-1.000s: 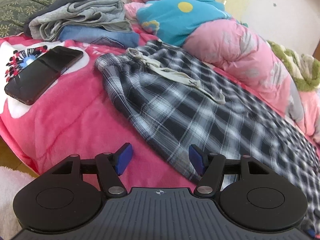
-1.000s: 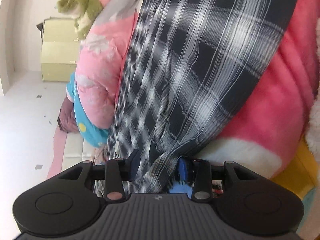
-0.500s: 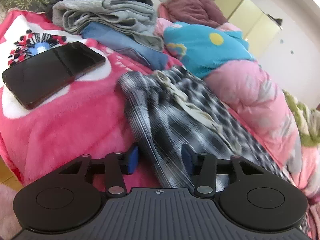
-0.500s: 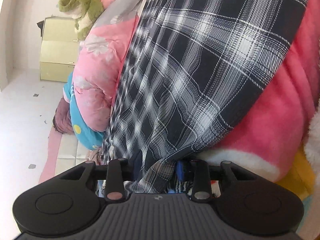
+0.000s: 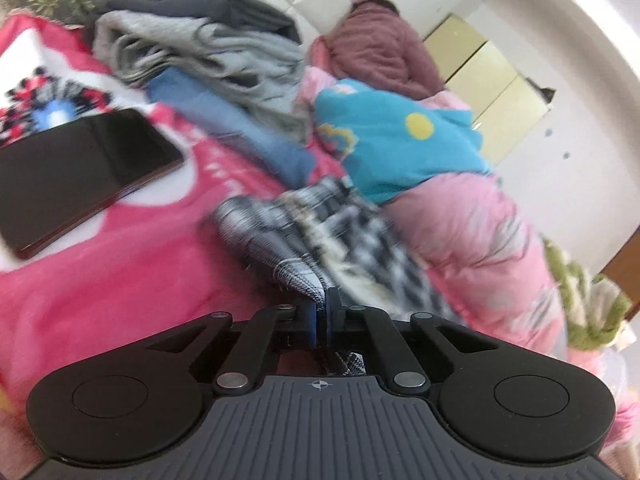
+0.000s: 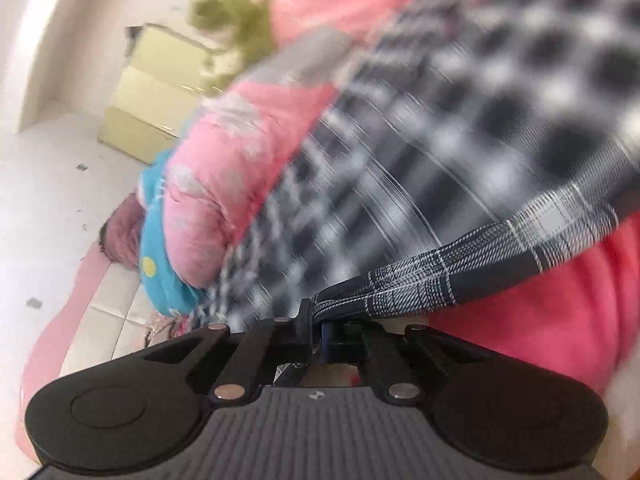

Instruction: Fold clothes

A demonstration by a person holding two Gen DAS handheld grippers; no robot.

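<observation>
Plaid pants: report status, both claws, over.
Left claw, right claw: both just closed, shut on black-and-white plaid cotton pants. Pants bunched, lifting off pink fleece blanket. Black phone lies clear.

I'm looking at a home bedroom: a bed under a pink fleece blanket (image 5: 120,280), pink quilt (image 5: 480,240), stacked folded clothes (image 5: 208,60).

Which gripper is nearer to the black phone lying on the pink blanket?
Left. The left gripper, shut on the plaid pants, has the black phone just ahead to its left. The right gripper, also shut on the pants, shows no phone in its view.
</observation>
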